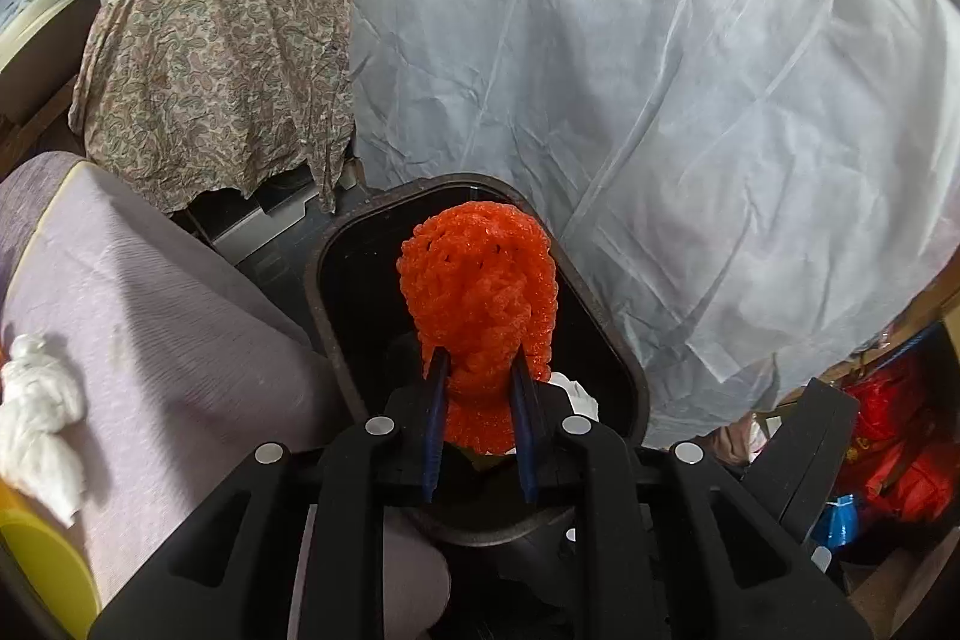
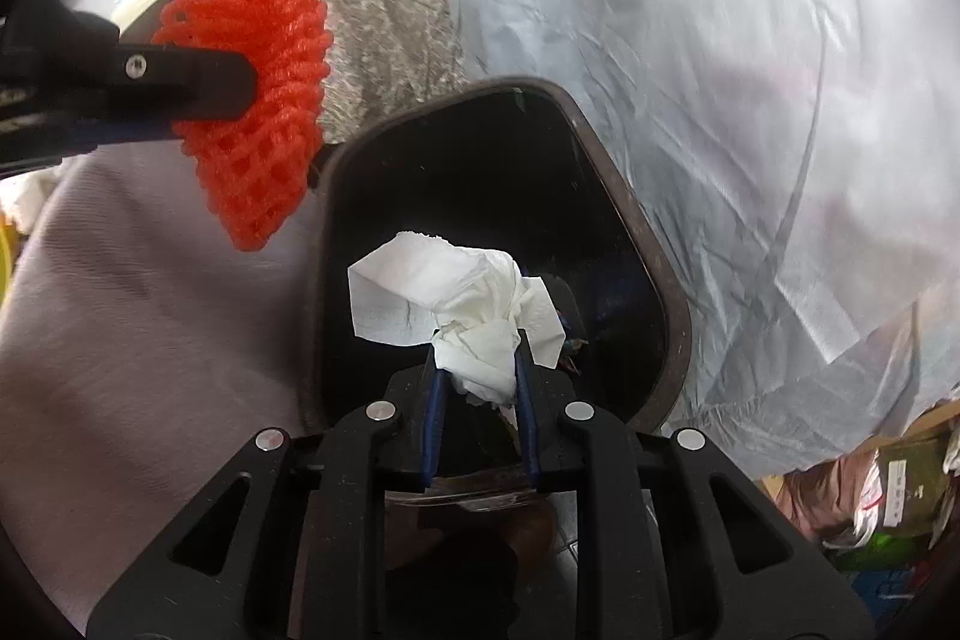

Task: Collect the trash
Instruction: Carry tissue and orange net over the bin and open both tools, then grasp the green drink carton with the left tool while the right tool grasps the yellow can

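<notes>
right at my right gripper (image 2: 478, 370) the jaws are pinched on a crumpled white tissue (image 2: 462, 307), the wad caught between the blue pads and a loose flap spilling ahead and to the left. it looks feather-light and limp, likely to tear, so the bunched core is the place to hold, not the flap. it hangs over the mouth of the black trash bin (image 2: 672, 304), which opens directly ahead of and below the fingers.

my left gripper (image 1: 478, 367) is clamped on an orange foam fruit net (image 1: 480, 292), squeezed at its narrow end, the flared mesh standing out beyond the fingertips. i judge it springy and nearly weightless; it squashes under the pads and could cling to them on release, so a grip low on the gathered neck seems right. in the left view it also sits above the bin opening (image 1: 606, 334).

left of that gripper, another crumpled tissue (image 1: 39, 412) lies on the lilac cushion (image 1: 168, 304), apart from the bin. farther ahead, white sheeting (image 1: 660, 70) drapes behind the bin.
</notes>
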`<state>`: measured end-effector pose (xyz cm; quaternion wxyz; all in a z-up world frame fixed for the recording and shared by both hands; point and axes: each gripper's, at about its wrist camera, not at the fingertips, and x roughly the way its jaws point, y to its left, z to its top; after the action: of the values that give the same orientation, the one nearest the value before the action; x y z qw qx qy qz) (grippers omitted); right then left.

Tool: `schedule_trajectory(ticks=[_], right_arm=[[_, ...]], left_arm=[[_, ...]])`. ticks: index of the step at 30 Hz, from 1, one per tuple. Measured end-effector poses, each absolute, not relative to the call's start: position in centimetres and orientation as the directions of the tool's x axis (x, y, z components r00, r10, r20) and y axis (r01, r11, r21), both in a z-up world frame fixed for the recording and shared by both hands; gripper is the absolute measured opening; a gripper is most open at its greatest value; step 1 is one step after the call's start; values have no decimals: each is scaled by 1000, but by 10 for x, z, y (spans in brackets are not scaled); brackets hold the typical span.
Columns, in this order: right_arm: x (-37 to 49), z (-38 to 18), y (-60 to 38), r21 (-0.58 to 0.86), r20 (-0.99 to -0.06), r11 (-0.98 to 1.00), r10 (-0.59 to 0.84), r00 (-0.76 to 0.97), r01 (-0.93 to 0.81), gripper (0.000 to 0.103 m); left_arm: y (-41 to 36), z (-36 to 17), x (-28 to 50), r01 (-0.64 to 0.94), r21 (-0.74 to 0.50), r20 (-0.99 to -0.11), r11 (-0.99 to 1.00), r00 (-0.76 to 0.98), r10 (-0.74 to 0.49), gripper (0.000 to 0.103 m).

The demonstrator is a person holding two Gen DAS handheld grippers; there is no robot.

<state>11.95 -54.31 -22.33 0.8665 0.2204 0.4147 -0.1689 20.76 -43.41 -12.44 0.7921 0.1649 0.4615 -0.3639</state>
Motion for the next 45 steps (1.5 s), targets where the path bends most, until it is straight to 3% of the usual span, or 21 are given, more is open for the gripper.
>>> schedule_trajectory(ticks=[2, 5, 7, 11, 13, 14, 29, 32, 37, 45], right_arm=[[119, -230, -545, 250, -798, 838, -104, 593, 485, 35], [113, -233, -543, 239, -796, 833, -126, 592, 499, 57], [109, -233, -542, 227, -795, 831, -143, 590, 508, 59], [103, -227, -540, 235, -791, 832, -137, 596, 503, 60], [98, -220, -536, 226, -785, 835, -149, 602, 501, 67], [95, -217, -535, 224, -780, 838, -153, 607, 498, 73], [85, -132, -468, 221, -692, 933, -56, 720, 285, 74], [88, -113, -446, 204, -666, 954, -30, 745, 221, 84], [92, -89, -413, 173, -636, 976, 6, 772, 135, 84], [97, -68, -368, 167, -610, 985, 64, 790, 50, 84]], left_arm=[[-437, -128, 208, 729, -72, -857, 680, 303, -417, 28], [-435, -125, 210, 717, -73, -848, 693, 321, -422, 52], [-433, -120, 209, 711, -81, -835, 698, 334, -437, 66], [-427, -105, 203, 717, -106, -811, 689, 339, -477, 75], [-418, -95, 196, 723, -109, -792, 683, 352, -499, 80], [-413, -90, 194, 727, -114, -785, 677, 352, -510, 81], [-289, -15, 149, 707, -137, -661, 694, 456, -596, 90], [-258, -12, 147, 688, -157, -656, 709, 464, -596, 91], [-194, -12, 146, 628, -146, -648, 764, 522, -554, 91], [-101, -30, 146, 449, -73, -655, 890, 651, -382, 91]])
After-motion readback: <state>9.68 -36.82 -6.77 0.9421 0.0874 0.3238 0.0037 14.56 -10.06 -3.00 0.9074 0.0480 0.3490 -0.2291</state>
